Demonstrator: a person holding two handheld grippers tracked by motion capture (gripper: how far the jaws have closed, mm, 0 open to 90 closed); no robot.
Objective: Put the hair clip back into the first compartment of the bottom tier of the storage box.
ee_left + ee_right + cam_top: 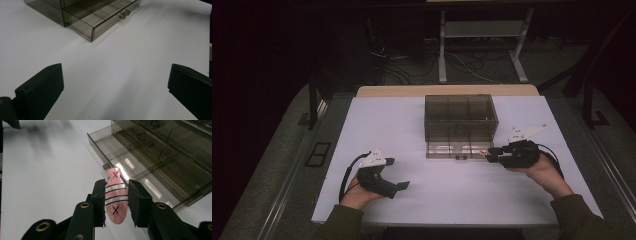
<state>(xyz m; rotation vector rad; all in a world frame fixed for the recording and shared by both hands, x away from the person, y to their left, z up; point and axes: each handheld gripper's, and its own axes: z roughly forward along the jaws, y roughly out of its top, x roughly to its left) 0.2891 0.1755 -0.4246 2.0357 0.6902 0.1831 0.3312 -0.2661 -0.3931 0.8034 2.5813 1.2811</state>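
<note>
**One pink clip held at the open drawer**

Two grippers work over one white table [377,120]. At the near left, the left gripper [398,175] rests low in the person's hand, jaws spread wide with nothing between them, pointing right. At the table's middle stands one smoky clear drawer box [461,116], its bottom drawer [457,150] pulled out toward the near side. At the right, the right gripper [116,202] is held level, pointing left at the drawer's right corner, its jaws clamped on one pink pearly clip [115,195], possibly a hair clip, marked with stripes and two crosses.
</note>
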